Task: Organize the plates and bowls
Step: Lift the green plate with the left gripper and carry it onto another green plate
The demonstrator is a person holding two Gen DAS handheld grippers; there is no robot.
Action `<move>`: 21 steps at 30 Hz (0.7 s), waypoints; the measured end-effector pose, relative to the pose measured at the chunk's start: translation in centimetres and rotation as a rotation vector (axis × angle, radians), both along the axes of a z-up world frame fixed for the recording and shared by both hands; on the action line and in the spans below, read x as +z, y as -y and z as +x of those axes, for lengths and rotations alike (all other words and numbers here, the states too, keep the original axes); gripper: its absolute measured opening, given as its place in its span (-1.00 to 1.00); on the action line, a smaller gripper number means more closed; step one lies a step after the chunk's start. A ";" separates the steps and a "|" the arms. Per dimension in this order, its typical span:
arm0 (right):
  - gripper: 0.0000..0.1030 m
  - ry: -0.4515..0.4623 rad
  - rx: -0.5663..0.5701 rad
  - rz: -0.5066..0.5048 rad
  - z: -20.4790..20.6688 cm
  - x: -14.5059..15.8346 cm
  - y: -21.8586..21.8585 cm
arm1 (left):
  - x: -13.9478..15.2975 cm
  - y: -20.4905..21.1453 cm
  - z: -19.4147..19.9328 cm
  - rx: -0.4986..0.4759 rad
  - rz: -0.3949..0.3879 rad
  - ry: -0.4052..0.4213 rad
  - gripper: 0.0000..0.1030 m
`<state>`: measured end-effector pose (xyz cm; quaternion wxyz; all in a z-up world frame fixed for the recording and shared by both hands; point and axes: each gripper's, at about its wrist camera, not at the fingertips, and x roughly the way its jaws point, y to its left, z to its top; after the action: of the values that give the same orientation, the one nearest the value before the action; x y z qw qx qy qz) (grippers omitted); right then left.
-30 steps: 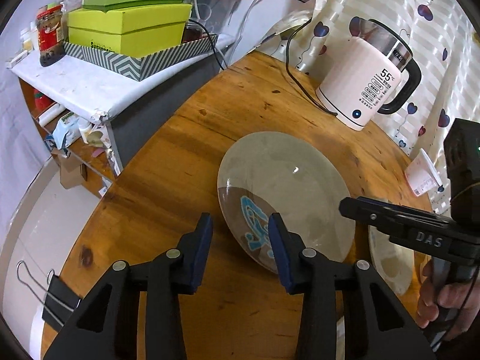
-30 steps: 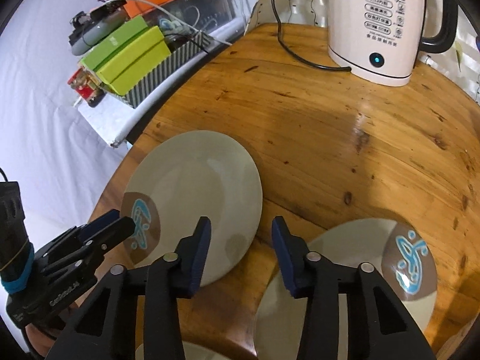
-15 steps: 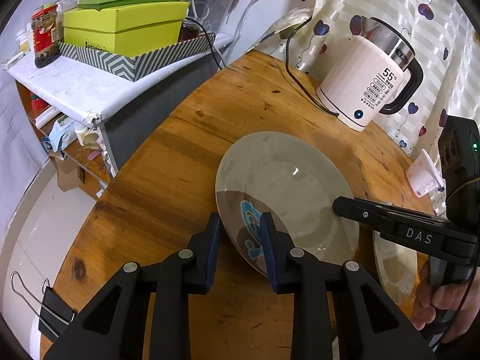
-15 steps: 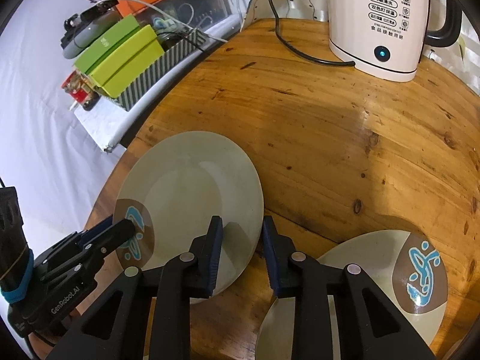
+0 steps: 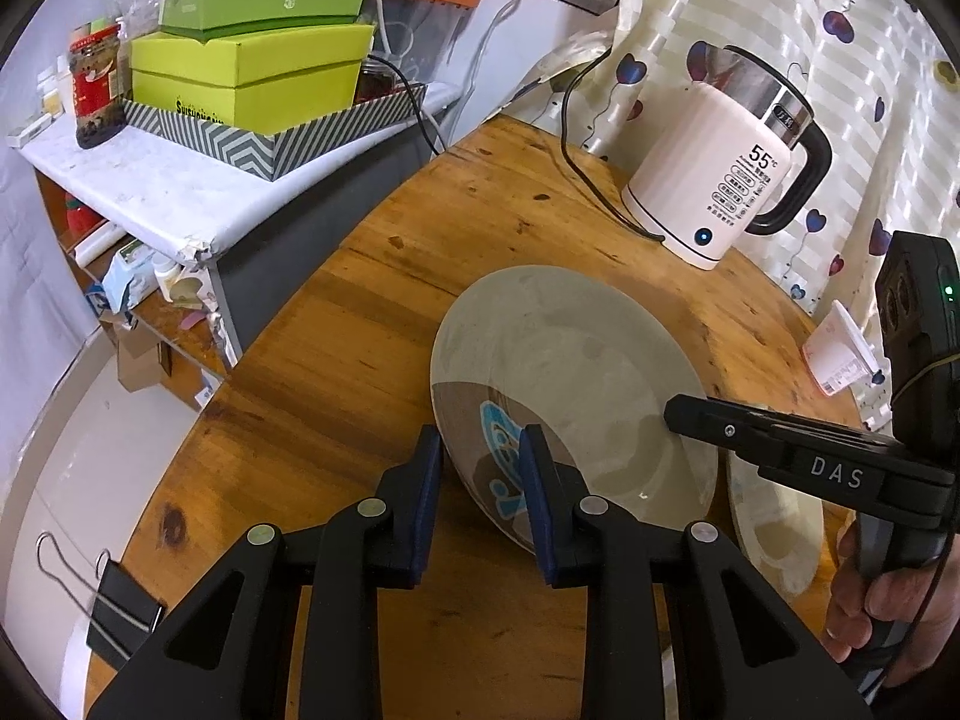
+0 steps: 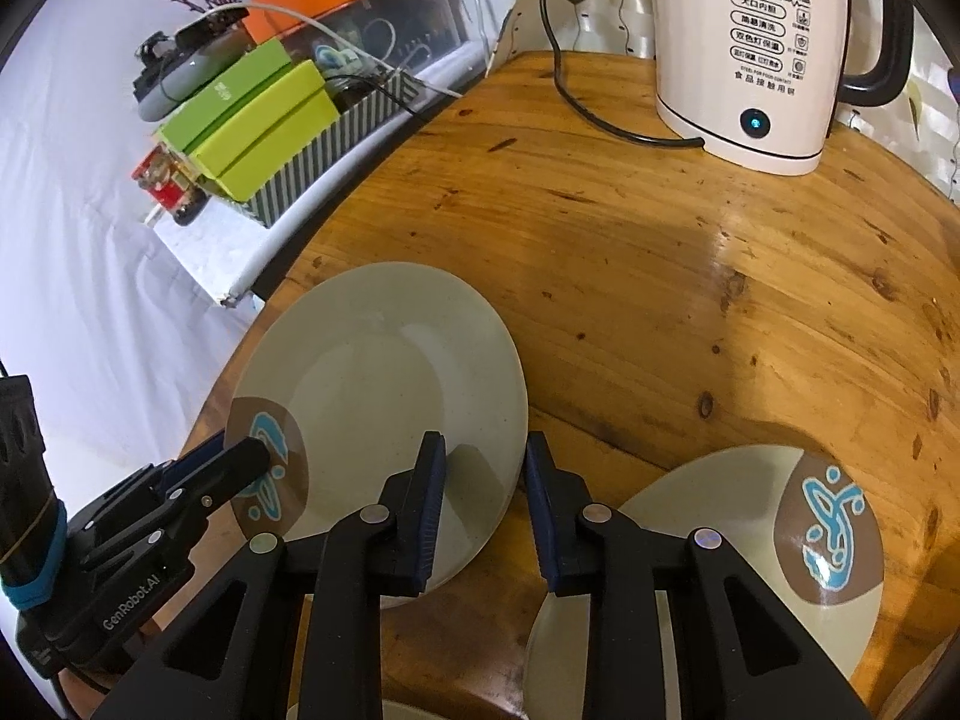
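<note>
both tools grip one plate (image 5: 564, 384) from opposite edges. the left tool (image 5: 480, 468) is narrowed onto the rim at the brown patch with the blue mark, a pad on each face. the right tool (image 6: 483, 480) is clamped on the opposite rim. the jaws of both have just been closing, with the rim between them. the plate sits near the desk (image 6: 660, 276) edge, and looks tipped up at the left tool's side. a second plate (image 6: 750, 540) lies just beside it, with the kettle (image 6: 756, 54) well apart at the back.

to do this lift well, i'd raise both tools together and keep the plate level, since glazed rims slip easily. carry it over the second plate, centre it, then lower gently before loosening either grip. keep clear of the kettle cord (image 5: 588, 180).
</note>
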<state>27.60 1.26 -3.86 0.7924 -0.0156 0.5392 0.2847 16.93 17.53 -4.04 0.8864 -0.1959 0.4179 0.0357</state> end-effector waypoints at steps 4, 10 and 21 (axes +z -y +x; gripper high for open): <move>-0.50 0.006 -0.007 0.006 -0.9 0.7 0.6 | 0.8 0.6 -0.9 -0.009 0.005 0.009 -0.47; -0.50 0.018 -0.020 0.011 -2.7 2.0 2.0 | 2.0 2.0 -2.7 -0.032 0.014 0.022 -0.47; -0.50 0.016 -0.078 0.012 -8.7 3.3 5.7 | 3.2 5.6 -7.6 -0.088 0.025 0.030 -0.47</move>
<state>18.89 -4.46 -0.59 0.8074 0.0078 0.5311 0.2568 9.28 11.97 -0.83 0.8956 -0.1668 0.4124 -0.0012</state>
